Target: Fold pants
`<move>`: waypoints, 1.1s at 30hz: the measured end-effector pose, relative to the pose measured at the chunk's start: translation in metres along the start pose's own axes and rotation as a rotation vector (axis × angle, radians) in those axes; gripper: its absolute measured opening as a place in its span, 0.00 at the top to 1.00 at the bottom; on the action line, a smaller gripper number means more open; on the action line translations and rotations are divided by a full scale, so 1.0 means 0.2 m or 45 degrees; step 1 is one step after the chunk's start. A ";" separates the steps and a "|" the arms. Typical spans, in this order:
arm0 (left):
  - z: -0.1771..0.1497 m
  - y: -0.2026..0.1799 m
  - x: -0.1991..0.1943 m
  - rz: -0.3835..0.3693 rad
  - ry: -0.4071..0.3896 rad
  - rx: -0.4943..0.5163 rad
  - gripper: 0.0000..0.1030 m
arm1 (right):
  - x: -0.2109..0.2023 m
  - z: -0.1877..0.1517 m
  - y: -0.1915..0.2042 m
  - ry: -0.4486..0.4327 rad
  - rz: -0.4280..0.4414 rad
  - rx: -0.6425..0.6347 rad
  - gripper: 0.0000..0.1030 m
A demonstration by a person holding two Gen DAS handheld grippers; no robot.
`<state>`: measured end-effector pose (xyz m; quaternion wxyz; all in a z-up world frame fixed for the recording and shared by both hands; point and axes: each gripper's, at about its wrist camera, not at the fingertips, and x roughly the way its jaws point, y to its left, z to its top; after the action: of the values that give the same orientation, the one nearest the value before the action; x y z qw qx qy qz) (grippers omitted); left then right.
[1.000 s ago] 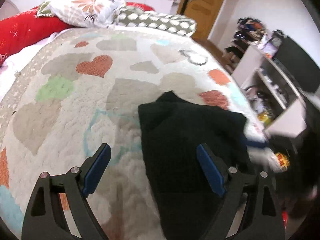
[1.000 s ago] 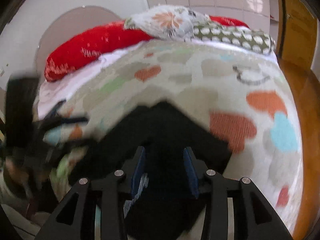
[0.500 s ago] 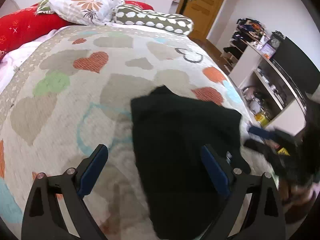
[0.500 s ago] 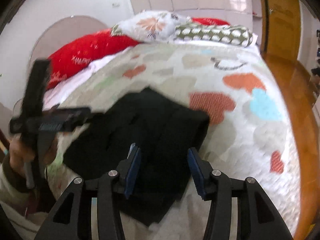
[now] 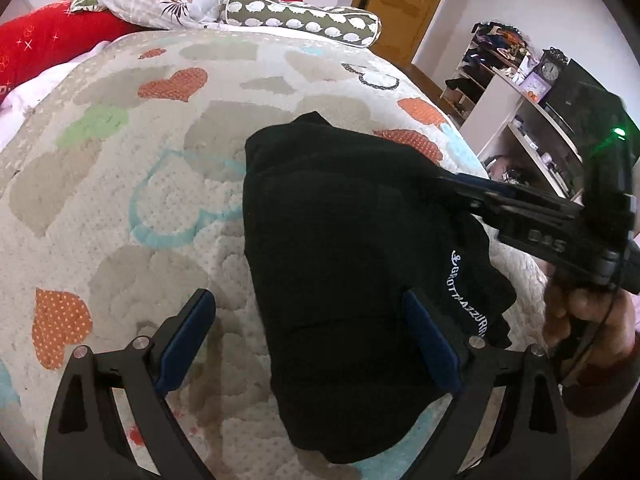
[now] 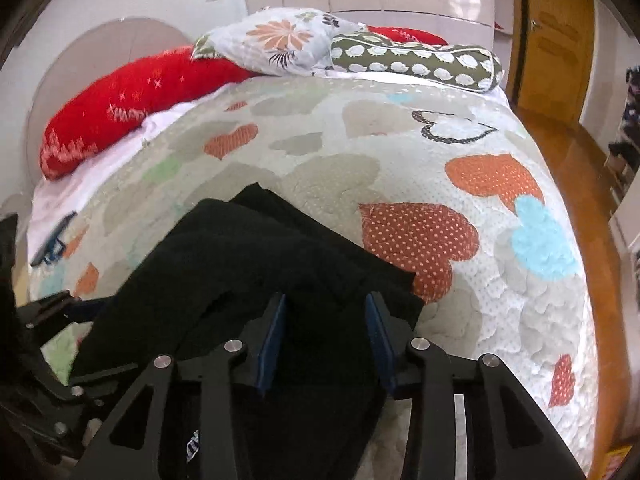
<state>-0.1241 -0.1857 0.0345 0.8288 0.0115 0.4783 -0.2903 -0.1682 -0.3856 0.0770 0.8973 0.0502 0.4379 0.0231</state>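
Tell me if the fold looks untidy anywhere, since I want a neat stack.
Yes. The black pants lie in a rumpled bundle on the heart quilt: the near right corner with white lettering sticks out loose, and a layer edge peeks past the far end.

The black pants (image 6: 280,280) hide the quilt beneath, their near end cut off by the frame's bottom edge.

Pants (image 5: 340,240) matt black cloth; quilt (image 5: 120,184) textured.
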 end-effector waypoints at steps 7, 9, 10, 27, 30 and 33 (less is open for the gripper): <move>0.00 -0.03 -0.05 0.033 -0.027 0.009 0.07 | -0.21 -0.04 0.05 -0.079 0.042 0.015 0.55; 0.00 -0.04 -0.07 0.037 -0.040 0.009 0.07 | -0.23 -0.06 0.07 -0.076 0.036 0.009 0.54; 0.00 -0.04 -0.09 0.044 -0.051 0.011 0.07 | -0.23 -0.07 0.07 -0.070 0.032 0.007 0.53; -0.04 0.00 -0.11 0.123 -0.072 -0.011 0.07 | -0.17 -0.34 0.07 0.029 0.023 0.098 0.42; -0.03 -0.01 -0.14 0.131 -0.085 -0.004 0.07 | -0.21 -0.33 0.09 0.019 0.021 0.083 0.42; -0.03 -0.01 -0.17 0.133 -0.095 -0.003 0.07 | -0.26 -0.31 0.11 -0.011 0.025 0.074 0.42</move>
<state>-0.1428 -0.1707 0.0583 0.8600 0.0248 0.4462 -0.2463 -0.2495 -0.3649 0.0824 0.8971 0.0806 0.4339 0.0190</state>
